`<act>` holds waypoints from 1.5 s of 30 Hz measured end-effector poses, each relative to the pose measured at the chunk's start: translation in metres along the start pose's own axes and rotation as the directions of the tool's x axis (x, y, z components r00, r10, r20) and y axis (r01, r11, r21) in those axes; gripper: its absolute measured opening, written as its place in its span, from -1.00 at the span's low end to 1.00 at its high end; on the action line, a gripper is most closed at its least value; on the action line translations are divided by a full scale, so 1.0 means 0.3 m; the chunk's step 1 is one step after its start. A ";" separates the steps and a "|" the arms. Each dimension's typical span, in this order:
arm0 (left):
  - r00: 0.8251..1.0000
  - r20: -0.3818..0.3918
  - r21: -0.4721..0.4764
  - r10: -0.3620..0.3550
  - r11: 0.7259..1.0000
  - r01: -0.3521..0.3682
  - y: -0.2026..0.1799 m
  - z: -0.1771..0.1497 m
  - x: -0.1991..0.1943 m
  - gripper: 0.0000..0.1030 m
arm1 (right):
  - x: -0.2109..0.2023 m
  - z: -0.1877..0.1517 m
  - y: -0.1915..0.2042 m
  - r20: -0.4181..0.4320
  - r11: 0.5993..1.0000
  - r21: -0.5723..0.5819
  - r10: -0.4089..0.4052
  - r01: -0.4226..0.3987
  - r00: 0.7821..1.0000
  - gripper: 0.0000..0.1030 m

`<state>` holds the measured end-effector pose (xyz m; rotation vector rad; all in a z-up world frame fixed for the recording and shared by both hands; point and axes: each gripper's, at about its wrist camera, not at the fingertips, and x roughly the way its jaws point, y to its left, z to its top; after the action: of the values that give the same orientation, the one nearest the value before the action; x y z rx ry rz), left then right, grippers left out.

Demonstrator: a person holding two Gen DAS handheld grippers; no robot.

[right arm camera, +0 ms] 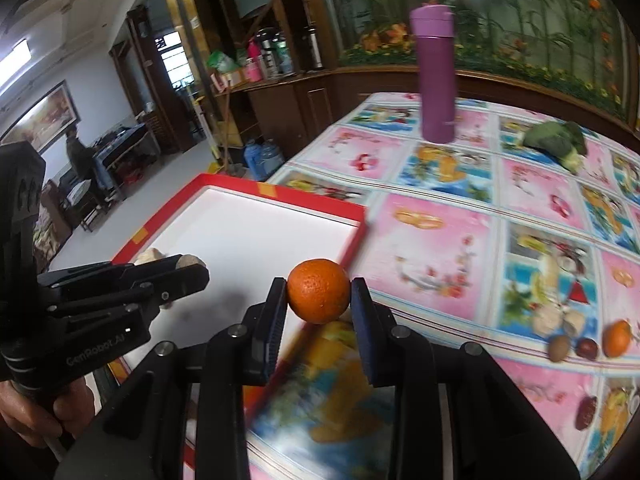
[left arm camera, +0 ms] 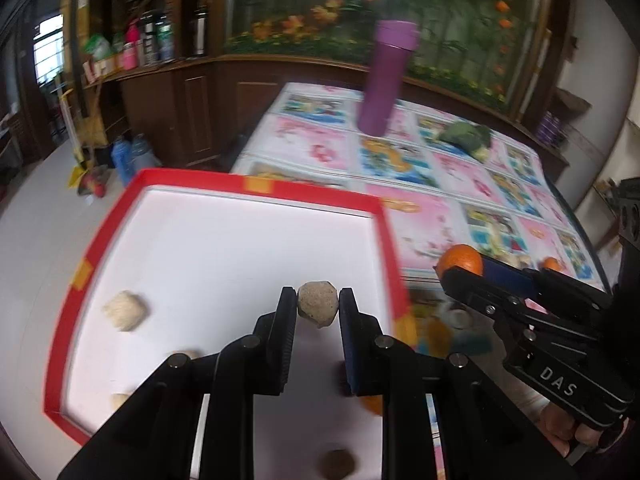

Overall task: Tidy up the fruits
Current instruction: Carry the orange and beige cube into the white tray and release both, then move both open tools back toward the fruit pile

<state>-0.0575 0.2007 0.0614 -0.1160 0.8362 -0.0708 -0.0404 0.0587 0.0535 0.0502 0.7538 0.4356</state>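
My left gripper [left arm camera: 318,306] is shut on a beige, rough round fruit [left arm camera: 318,309] above the white floor of a red-rimmed tray [left arm camera: 256,188]. Other beige and brown fruits [left arm camera: 126,310] lie in the tray, along with a brown one [left arm camera: 338,465] near the bottom. My right gripper [right arm camera: 319,298] is shut on an orange [right arm camera: 319,295], held just over the tray's right rim [right arm camera: 356,246]. In the left wrist view that same orange [left arm camera: 460,259] shows at the right gripper's tip. An orange [right arm camera: 616,338], a tan fruit [right arm camera: 559,347] and dark red fruits [right arm camera: 587,348] lie on the tablecloth to the right.
A purple bottle [right arm camera: 435,72] stands at the back of the table on the picture-printed cloth [right arm camera: 440,240]. A green vegetable [right arm camera: 558,142] lies at the back right. Beyond the table's left edge are water jugs [right arm camera: 262,156], wooden cabinets and a person [right arm camera: 80,156] far off.
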 end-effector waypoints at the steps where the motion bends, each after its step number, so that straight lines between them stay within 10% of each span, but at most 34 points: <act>1: 1.000 0.005 -0.016 0.017 1.000 -0.017 0.035 0.004 -0.003 -0.60 | 0.026 0.009 0.029 -0.009 1.000 -0.011 0.013 -0.013 1.000 -0.33; 21: 0.982 -0.081 -0.028 0.170 0.985 -0.172 0.182 0.004 0.121 -0.59 | 0.244 0.003 0.140 -0.165 0.998 -0.061 0.023 -0.033 0.986 -0.31; 26: 0.975 -0.114 -0.024 0.188 0.981 -0.192 0.183 0.002 0.131 -0.05 | 0.254 0.001 0.130 -0.212 0.998 -0.054 0.024 -0.036 0.977 -0.27; 45: 0.993 -0.086 -0.011 0.078 0.997 -0.079 -0.009 -0.015 0.038 0.23 | -0.041 -0.045 -0.121 -0.041 0.992 0.126 -0.005 0.010 0.999 -0.14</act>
<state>-0.0532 0.1964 0.0503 -0.0943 0.9264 0.0046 -0.0441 0.0192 0.0444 0.1576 0.8206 0.3826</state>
